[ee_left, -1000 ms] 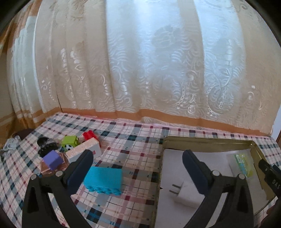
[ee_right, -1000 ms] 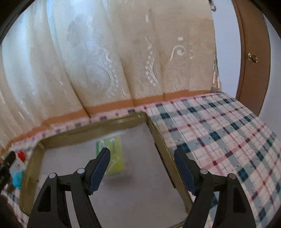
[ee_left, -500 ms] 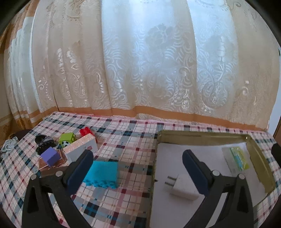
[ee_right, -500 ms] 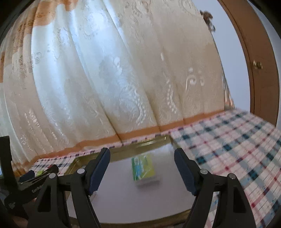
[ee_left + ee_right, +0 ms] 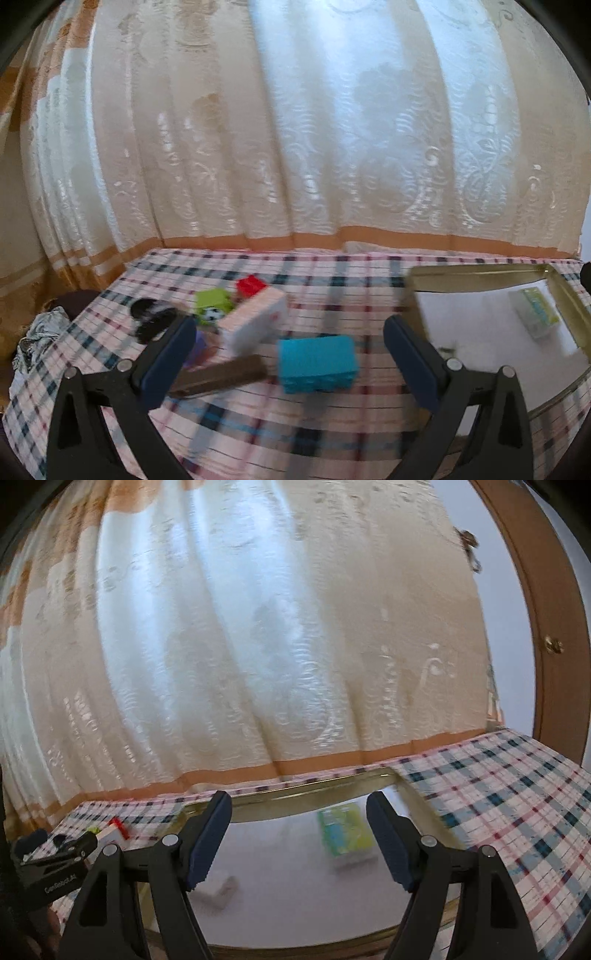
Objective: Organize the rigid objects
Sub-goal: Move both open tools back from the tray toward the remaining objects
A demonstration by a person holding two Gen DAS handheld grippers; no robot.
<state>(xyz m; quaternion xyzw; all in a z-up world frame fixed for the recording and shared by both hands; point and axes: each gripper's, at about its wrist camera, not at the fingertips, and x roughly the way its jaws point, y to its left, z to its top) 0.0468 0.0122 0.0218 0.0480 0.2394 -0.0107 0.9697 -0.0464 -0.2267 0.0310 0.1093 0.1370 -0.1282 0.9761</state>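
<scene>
Sorting barely begun: green packet (image 5: 341,829) and white plug (image 5: 218,886) sit in the tray (image 5: 480,271); blue block (image 5: 317,363) and others wait, both my grippers (image 5: 288,354) (image 5: 299,834) spread, empty.

A turquoise studded brick (image 5: 317,363) lies flat on the plaid cloth, dead centre. Just at its ten o'clock, a white box (image 5: 255,322) sits tilted on its long side. Beyond that at eleven o'clock, a red brick (image 5: 252,285) and a lime-green block (image 5: 213,300) huddle close (a tiny football-patterned thing just under the green one). A dark flat bar (image 5: 221,376) lies at nine o'clock. Over at three o'clock, the gold-rimmed tray (image 5: 480,272) holds a green-yellow packet (image 5: 341,830) and a white plug (image 5: 218,885).
</scene>
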